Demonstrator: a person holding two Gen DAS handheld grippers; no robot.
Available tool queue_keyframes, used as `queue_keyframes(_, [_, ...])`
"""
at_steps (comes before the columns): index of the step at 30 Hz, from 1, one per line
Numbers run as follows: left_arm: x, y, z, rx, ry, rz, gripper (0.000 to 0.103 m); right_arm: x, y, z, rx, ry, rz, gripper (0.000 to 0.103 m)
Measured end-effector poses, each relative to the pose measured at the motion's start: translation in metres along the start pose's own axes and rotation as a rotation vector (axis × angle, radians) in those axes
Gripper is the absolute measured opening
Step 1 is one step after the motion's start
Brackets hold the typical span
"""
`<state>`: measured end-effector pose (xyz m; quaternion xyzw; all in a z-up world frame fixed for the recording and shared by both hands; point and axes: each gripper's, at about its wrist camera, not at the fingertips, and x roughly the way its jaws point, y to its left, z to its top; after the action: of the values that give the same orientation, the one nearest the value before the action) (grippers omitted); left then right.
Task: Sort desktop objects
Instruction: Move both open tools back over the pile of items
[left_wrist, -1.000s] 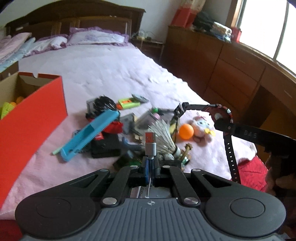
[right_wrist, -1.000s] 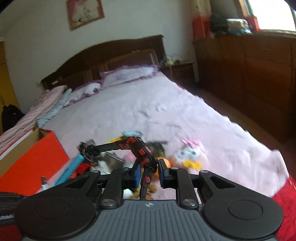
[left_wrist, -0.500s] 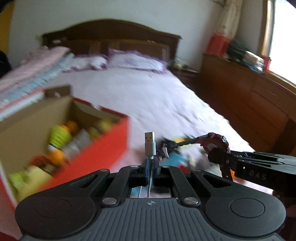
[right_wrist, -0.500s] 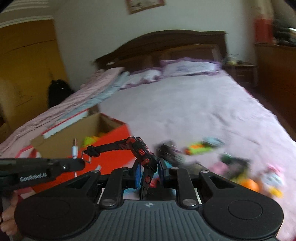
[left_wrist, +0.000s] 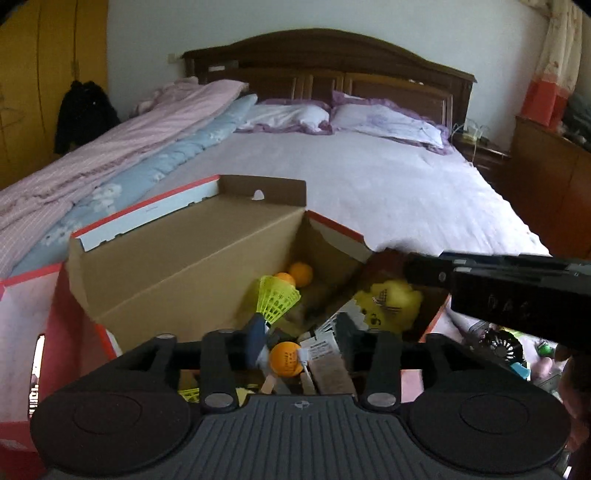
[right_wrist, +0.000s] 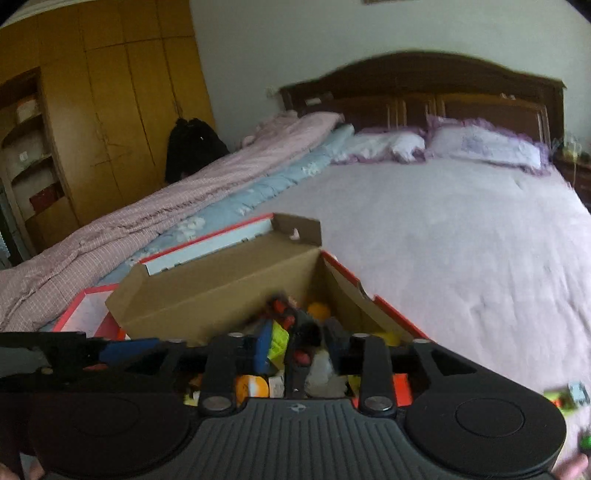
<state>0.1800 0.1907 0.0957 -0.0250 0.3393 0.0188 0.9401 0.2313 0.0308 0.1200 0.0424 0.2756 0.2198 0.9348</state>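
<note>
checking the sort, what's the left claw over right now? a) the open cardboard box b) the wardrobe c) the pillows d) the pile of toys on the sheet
a: the left claw is open above the cardboard box, with a yellow shuttlecock and orange balls inside below it.

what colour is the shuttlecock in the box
Bright yellow-green shuttlecock, clearest in the left wrist view.

A wide bed (left_wrist: 369, 177) with a pale lilac sheet fills the room. At its head stands a dark wooden headboard (left_wrist: 332, 62) against a white wall (left_wrist: 295, 18), with two frilled purple pillows (left_wrist: 384, 120) below it. Pink and blue quilts (left_wrist: 122, 155) lie folded along the bed's left side. Left of the bed stands a yellow-brown wardrobe (right_wrist: 110, 92); right of it, a dark wooden dresser (left_wrist: 546, 166).
</note>
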Motion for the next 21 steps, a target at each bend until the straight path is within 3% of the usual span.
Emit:
queue_keyframes(4, [-0.004, -0.007, -0.015, -0.001, 0.015, -0.001, 0.064, -0.009, 0.000, -0.007, -0.016, 0.009, -0.009, 0.043])
queue_keyframes(6, [-0.008, -0.016, -0.025, -0.002, 0.027, -0.016, 0.073, -0.023, -0.009, -0.019, 0.000, 0.020, -0.019, 0.048])
queue_keyframes(12, [-0.018, -0.055, -0.060, 0.026, 0.059, -0.086, 0.083, -0.072, -0.048, -0.083, 0.095, 0.079, -0.078, 0.050])
queue_keyframes(21, [-0.027, -0.113, -0.111, 0.045, 0.132, -0.166, 0.088, -0.141, -0.084, -0.176, 0.175, 0.148, -0.195, 0.055])
